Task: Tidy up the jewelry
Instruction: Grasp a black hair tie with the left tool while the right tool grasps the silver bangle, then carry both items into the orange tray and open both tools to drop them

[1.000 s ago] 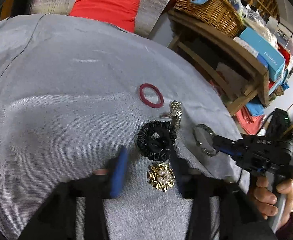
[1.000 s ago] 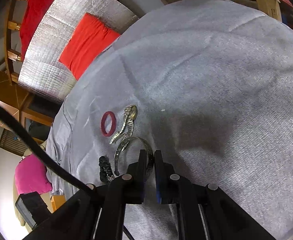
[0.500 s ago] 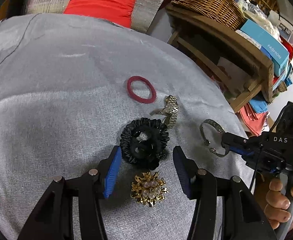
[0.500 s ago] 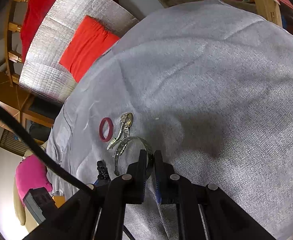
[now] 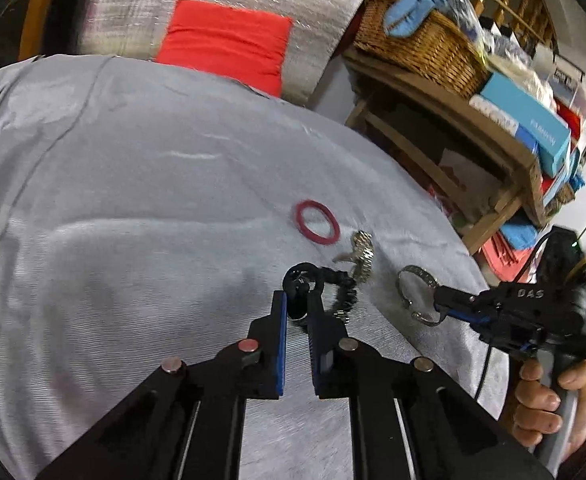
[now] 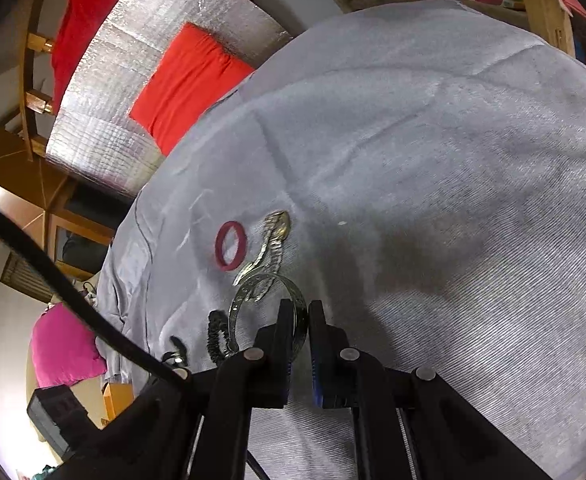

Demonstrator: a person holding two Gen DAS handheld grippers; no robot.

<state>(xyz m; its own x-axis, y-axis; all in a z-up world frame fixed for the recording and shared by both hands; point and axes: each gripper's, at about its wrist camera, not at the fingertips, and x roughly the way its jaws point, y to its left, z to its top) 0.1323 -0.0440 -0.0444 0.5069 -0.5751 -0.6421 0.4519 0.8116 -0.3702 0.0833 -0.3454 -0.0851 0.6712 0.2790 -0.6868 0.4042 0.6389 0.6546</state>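
- Left gripper: jaws closing on the black scrunchie, which is bunched between the blue pads and hangs out toward 2 o'clock; pads press it.
- Right gripper: clamped on the rim of the silver bangle, bangle standing on edge, lower rim near the grey cloth.
- Loose on the cloth: red hair tie at 12 o'clock of the left gripper; metal watch band just beside it at 4 o'clock, near the scrunchie.
- No tray or jewelry box in either view; destination cannot be told.
- Judgement: early to middle stage. Two pieces gripped, none visibly put away; hair tie and watch band untouched.
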